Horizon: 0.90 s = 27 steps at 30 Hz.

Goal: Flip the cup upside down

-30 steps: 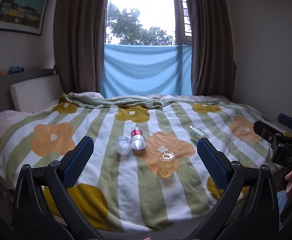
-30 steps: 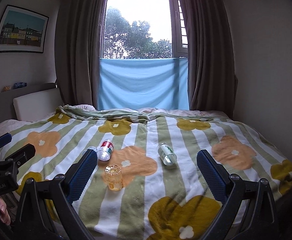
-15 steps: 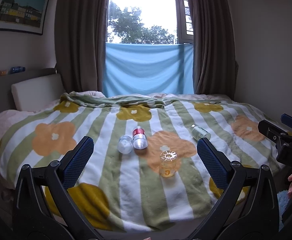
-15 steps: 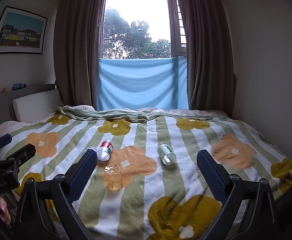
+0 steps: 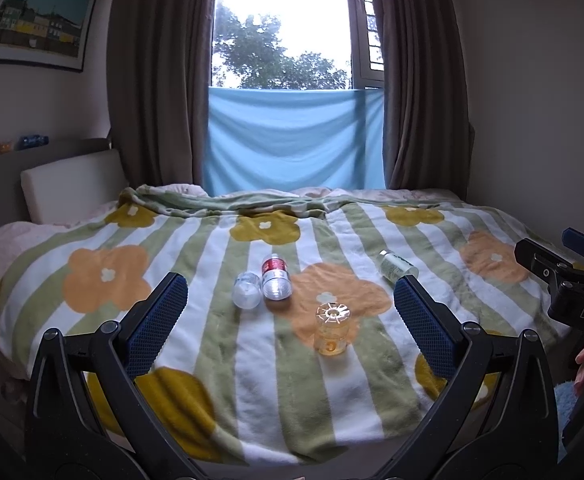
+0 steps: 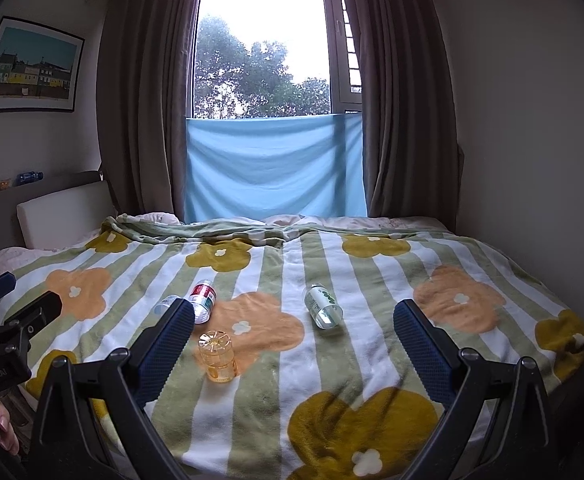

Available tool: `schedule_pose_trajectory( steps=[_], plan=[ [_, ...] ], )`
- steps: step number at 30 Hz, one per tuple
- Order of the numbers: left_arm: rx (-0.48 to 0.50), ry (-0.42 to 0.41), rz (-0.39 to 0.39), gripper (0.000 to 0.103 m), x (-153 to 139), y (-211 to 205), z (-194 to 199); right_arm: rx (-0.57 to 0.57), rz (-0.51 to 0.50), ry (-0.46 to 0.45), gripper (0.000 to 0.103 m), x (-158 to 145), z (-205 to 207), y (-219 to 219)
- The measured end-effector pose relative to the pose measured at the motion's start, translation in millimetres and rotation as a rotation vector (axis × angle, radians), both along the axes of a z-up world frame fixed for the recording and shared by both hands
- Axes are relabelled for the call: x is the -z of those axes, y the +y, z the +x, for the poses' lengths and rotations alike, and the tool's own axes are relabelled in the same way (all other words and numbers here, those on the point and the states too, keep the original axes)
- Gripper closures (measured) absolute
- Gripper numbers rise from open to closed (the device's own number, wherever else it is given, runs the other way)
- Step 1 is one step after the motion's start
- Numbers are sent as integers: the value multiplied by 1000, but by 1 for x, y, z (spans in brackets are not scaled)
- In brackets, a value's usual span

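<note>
A clear amber cup stands on the striped flower blanket near the bed's front; its patterned flat end faces up. It also shows in the right wrist view. My left gripper is open and empty, held in front of the bed, with the cup between its fingers' lines and farther away. My right gripper is open and empty, the cup just right of its left fingertip. The right gripper also appears at the right edge of the left wrist view.
Three bottles lie on the blanket: a clear one, a red-labelled one beside it, and a green-labelled one to the right. A pillow and headboard are at the left. Curtains and a window are behind. A wall is at the right.
Both views have shifted slightly; the cup and bottles sit a little further right in the left wrist view. Nothing on the bed has moved, and both grippers stay open.
</note>
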<state>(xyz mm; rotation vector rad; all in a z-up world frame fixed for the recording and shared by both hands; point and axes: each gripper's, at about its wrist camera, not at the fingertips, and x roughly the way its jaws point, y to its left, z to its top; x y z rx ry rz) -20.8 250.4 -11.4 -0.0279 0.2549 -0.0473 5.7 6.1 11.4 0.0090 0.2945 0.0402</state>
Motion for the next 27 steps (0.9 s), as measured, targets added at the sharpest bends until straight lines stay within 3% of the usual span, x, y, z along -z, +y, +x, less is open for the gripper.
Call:
schedule_pose_trajectory(
  steps=[13,27],
  plan=[
    [-2,-9,-3,0,-1,-2,-1,6,-2,2,4,-1,2,-3],
    [-51,-89,19,0,-4,-2,-12,14,-11,-32,4,-6,0,-3]
  ],
)
